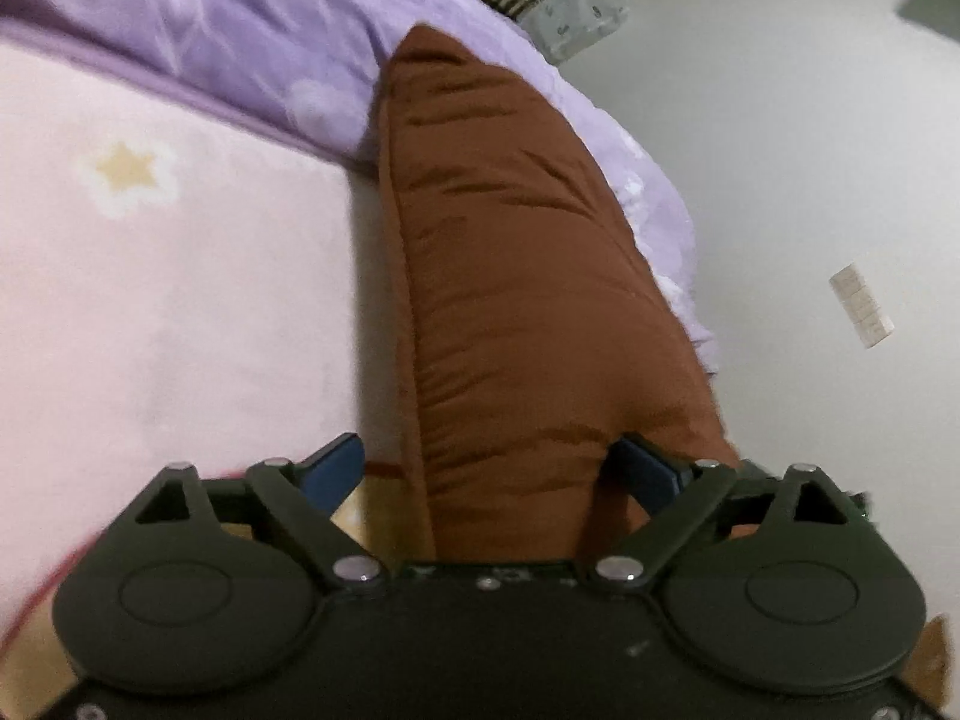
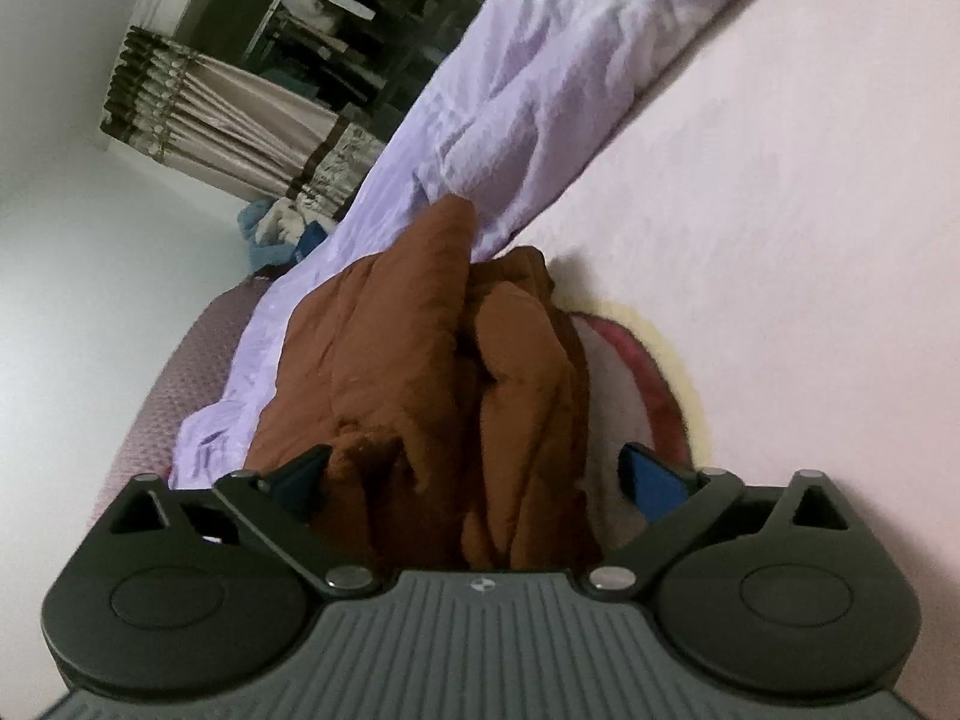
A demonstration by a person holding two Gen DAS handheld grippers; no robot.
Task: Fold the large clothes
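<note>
Clearly spread wide, both: left gripper (image 1: 483, 465) and right gripper (image 2: 474, 474) with brown garment (image 1: 510, 300) bunched between the blue fingers, neither closed on it. Lying on the pink bed sheet (image 1: 180, 300), against the purple quilt (image 1: 240, 48) at the bed's edge. Left view only: smooth taut fabric, a star print (image 1: 129, 174). Right view only: crumpled folds, curtains (image 2: 240, 138).

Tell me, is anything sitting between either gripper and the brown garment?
Nothing visible. The brown garment already lies between the open fingers of the left gripper, and its bunched folds lie between the spread fingers of the right gripper. The purple quilt lies beyond it.
</note>
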